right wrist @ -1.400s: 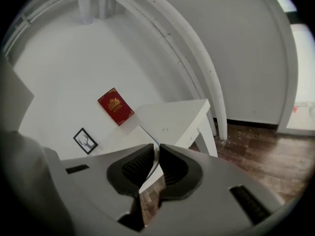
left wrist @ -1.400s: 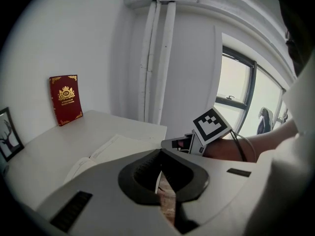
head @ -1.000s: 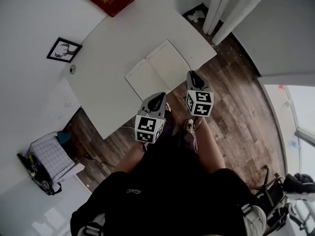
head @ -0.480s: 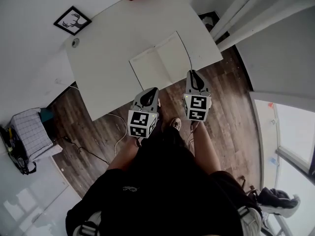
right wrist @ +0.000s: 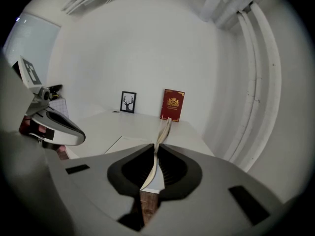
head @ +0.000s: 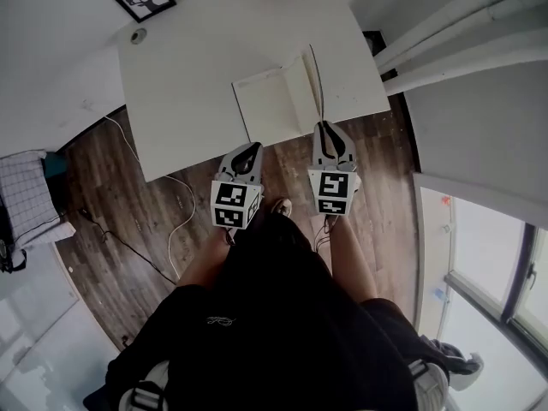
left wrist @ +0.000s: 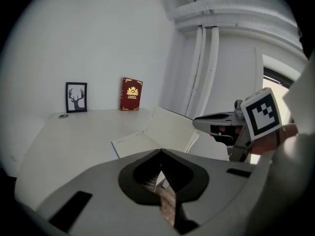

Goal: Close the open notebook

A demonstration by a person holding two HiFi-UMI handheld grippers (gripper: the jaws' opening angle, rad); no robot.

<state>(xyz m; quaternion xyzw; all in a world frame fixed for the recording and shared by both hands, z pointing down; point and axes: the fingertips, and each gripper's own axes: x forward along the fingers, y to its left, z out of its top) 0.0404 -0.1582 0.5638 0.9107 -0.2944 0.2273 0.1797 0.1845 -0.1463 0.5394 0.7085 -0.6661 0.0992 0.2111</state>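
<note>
The left gripper [head: 247,151] hangs just off the near edge of the white table [head: 188,75], its jaws pressed together on nothing. Beside it, the right gripper [right wrist: 153,169] pinches the notebook's right half [right wrist: 164,130], which stands lifted nearly upright. The notebook [head: 272,103] lies near the table's front edge, its left half flat. At the far wall stand a red book [left wrist: 131,94] and a framed deer picture [left wrist: 76,97].

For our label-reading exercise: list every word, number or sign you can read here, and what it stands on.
None can be read.
Red book: gold crest, any lettering too small to read.
Notebook: pages show no legible writing.
Marker cubes: square patterns only, no words.
</note>
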